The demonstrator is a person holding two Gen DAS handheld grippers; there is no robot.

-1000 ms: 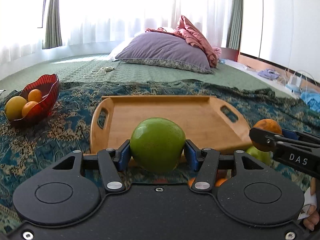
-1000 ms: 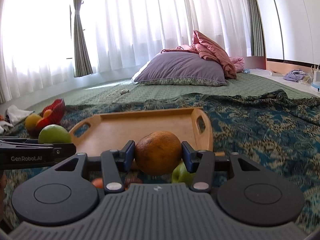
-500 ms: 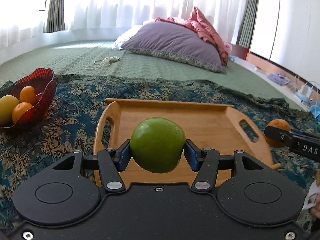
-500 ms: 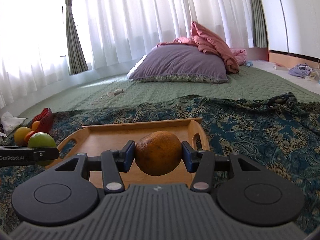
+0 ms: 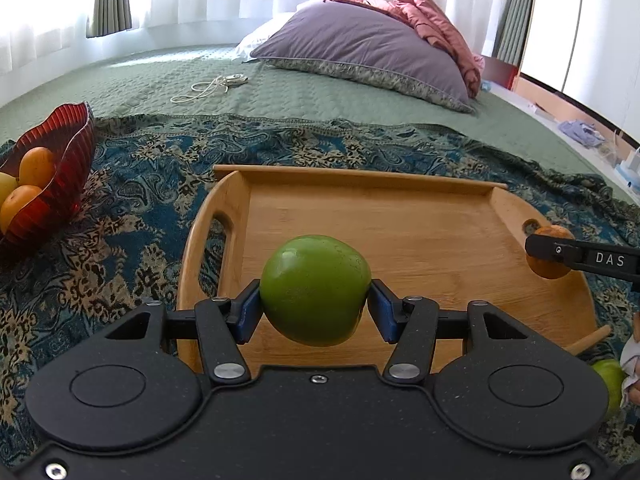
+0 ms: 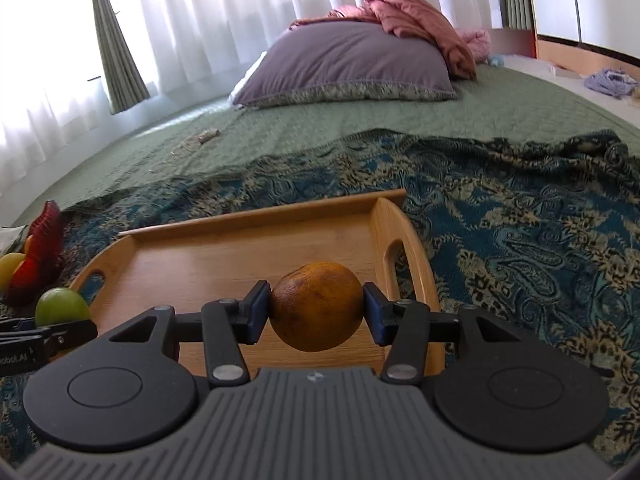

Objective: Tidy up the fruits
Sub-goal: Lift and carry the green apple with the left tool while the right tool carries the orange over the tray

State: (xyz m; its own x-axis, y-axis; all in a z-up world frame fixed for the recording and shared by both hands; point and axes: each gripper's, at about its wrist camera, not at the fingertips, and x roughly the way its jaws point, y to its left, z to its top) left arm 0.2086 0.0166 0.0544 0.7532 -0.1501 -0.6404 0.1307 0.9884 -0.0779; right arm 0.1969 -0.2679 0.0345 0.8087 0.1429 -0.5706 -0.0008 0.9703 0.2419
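Note:
My left gripper is shut on a green apple and holds it above the near left part of the wooden tray. My right gripper is shut on a brownish orange above the tray's near right part. The orange also shows in the left wrist view, and the apple in the right wrist view. Nothing lies on the visible tray floor.
A red glass bowl with oranges and a yellow fruit stands left of the tray on the patterned blue cloth. Another green fruit lies off the tray's near right corner. A purple pillow and a cable lie behind.
Both grippers have risen and moved forward over the tray with their fruits still held. The loose fruits near the tray's front edge have dropped out of view below the grippers.

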